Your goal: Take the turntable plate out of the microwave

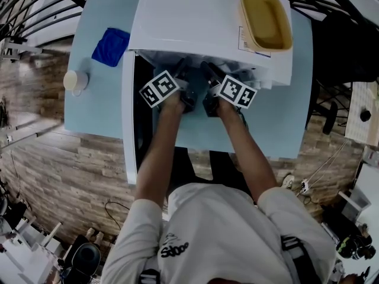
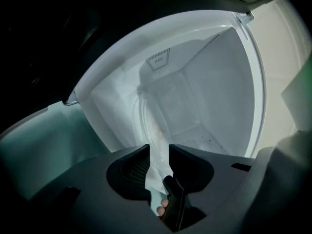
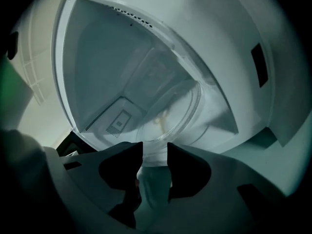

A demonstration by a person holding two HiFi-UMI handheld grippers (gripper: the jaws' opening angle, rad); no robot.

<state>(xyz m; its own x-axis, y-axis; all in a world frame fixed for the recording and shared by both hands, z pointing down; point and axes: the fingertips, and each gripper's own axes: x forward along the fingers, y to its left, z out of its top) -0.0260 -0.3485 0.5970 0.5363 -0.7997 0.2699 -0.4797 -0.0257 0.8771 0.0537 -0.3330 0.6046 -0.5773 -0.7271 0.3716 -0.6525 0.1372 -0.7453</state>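
Observation:
The white microwave (image 1: 189,16) stands on a light blue table (image 1: 278,123) with its door (image 1: 128,117) swung open to the left. Both grippers reach into the cavity side by side, left gripper (image 1: 183,81) and right gripper (image 1: 212,78), their tips hidden under the microwave's top. In the left gripper view the clear glass turntable plate (image 2: 155,140) runs edge-on through the left gripper (image 2: 158,161) and fills the gap between the jaws. The right gripper view shows the plate (image 3: 168,116) as a tilted disc, its near rim pinched in the right gripper (image 3: 154,152).
A yellow container (image 1: 265,19) sits on top of the microwave at the right. On the table's left part lie a blue cloth (image 1: 111,46) and a white cup (image 1: 75,80). The white cavity walls (image 2: 209,91) close in around both grippers.

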